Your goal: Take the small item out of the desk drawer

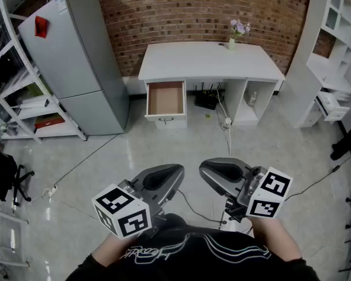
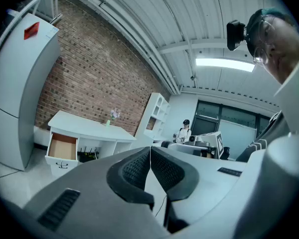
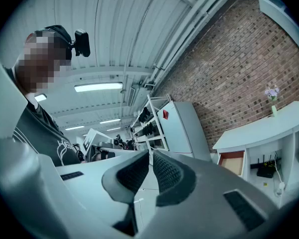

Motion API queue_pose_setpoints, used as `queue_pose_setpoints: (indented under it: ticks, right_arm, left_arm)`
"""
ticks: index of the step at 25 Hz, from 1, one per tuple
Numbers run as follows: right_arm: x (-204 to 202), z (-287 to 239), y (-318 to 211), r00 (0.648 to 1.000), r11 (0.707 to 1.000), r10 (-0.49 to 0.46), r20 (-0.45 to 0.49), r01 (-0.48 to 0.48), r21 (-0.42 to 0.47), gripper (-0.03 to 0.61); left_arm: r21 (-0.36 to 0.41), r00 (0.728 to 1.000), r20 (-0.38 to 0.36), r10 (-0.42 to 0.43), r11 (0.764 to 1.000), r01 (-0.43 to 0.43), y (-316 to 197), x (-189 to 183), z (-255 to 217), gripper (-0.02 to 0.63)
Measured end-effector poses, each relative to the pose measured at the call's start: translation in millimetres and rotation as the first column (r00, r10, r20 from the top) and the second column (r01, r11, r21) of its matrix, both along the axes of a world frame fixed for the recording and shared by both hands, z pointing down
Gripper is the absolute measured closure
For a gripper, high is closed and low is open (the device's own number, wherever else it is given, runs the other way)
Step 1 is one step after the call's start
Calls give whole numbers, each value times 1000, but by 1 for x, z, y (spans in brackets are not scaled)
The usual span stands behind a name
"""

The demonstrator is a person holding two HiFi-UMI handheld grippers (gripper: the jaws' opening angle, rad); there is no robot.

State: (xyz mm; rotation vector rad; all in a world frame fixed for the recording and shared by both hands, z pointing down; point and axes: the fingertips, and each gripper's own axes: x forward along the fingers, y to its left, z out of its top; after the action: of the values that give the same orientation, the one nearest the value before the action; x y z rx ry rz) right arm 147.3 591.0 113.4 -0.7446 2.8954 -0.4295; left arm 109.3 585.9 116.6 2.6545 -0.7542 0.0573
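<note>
Ahead, desk drawer (image 1: 165, 100); fridge (image 1: 76, 57) beside, floor cable (image 1: 88, 160).

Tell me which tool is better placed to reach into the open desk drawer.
Left, marginally. The left tool sits roughly in line with the open drawer; the right tool is off to its side. Both are shut, empty, and far from the desk.
</note>
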Motion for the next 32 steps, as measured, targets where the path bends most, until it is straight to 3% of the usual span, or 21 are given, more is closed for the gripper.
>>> queue_pose_setpoints:
  ticks: [10,14,17,26,32]
  right_arm:
    - [21,-16,17,1000,999,-2,23,1,49,522]
    - [29,-10,8,996,1000,-6,92,5,16,520]
    - [32,2,-4,996,1000,6,89,-6,-7,520]
    - [26,33,-58,1000,999,3,17,-2,-50,520]
    - [13,53,-126,1000,994,8,-3,-8,-110,520]
  left_arm:
    - [18,1000,8,6,1000,-6,10,18,-9,591]
    - [-5,1000,19,-9,1000,9,3,19,-2,591]
    - [-25,1000,18,-14,1000,15,-6,20,7,591]
    - [-77,1000,3,-23,997,23,-59,15,33,591]
    - [-132,999,-24,-22,991,18,-129,2,56,591]
